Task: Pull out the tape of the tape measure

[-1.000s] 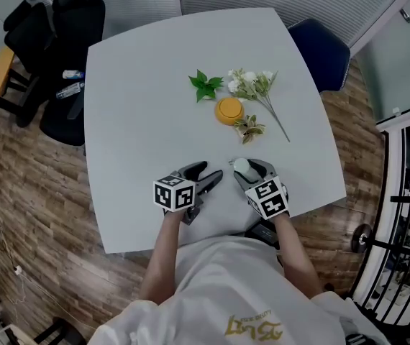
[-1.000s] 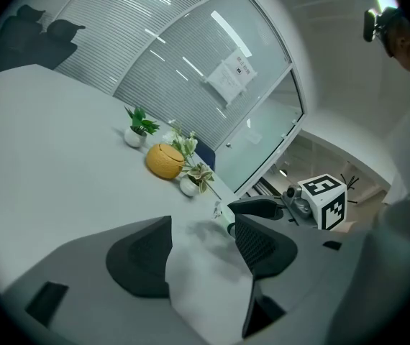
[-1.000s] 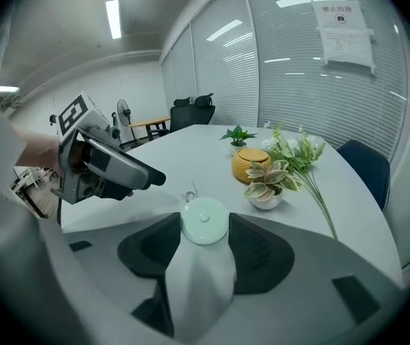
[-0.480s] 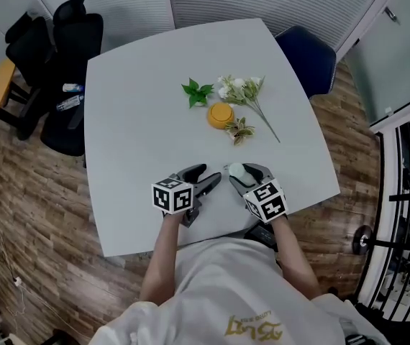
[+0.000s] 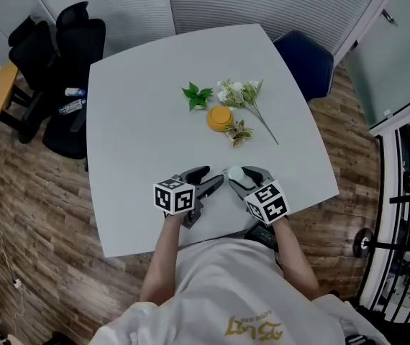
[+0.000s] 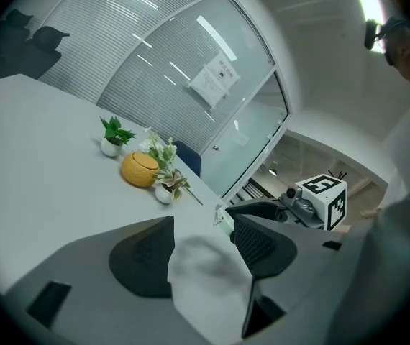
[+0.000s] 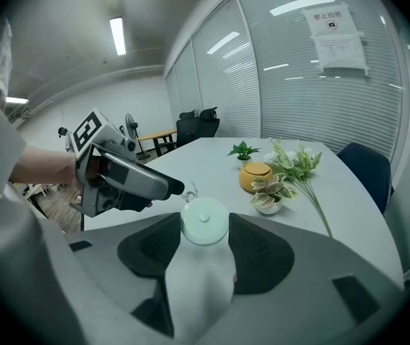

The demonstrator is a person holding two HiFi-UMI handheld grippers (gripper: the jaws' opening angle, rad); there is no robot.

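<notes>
I am holding the small, round, pale green plastic tape measure (image 7: 205, 222) between the jaws of my right gripper (image 7: 206, 230), its flat face pointing up at me. Its little metal pull ring (image 7: 188, 191) is sticking out just beside the case, on the left.

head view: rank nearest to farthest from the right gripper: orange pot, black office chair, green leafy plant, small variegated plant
From the right gripper:
1. small variegated plant, just ahead
2. orange pot, behind that plant
3. green leafy plant, back left
4. black office chair, far left, off table
</notes>
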